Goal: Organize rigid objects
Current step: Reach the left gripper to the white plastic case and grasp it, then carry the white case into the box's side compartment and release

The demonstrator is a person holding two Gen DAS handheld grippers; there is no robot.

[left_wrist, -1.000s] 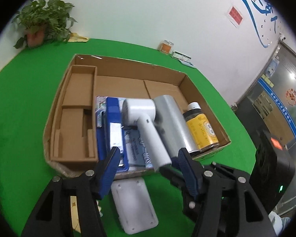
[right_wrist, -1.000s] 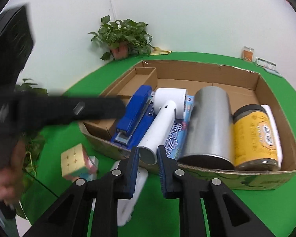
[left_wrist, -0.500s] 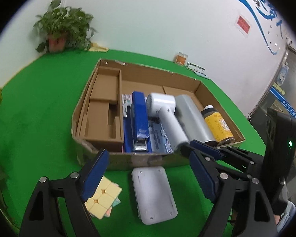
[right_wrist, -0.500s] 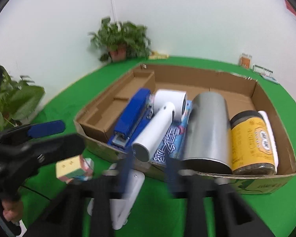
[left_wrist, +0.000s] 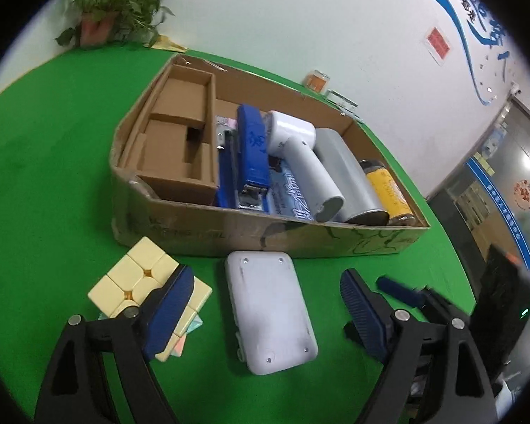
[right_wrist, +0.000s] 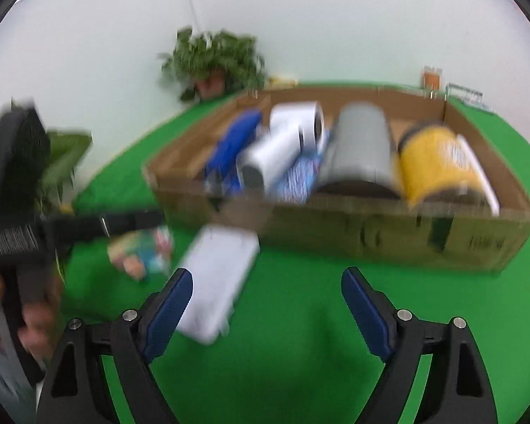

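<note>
Both tongs just spread apart and empty, left gripper (left_wrist: 265, 304) straddling white case (left_wrist: 270, 312) near cardboard box (left_wrist: 229, 226), right gripper (right_wrist: 266, 300) alongside; pickup pending.

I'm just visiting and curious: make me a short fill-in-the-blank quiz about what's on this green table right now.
1. The blue stapler lies inside the ____ box.
2. The white case lies on the green table, ____ the box.
3. The puzzle cube is mostly pale ____.
4. The left gripper jaws stand ____.

Missing words: cardboard; outside; yellow; open
</note>
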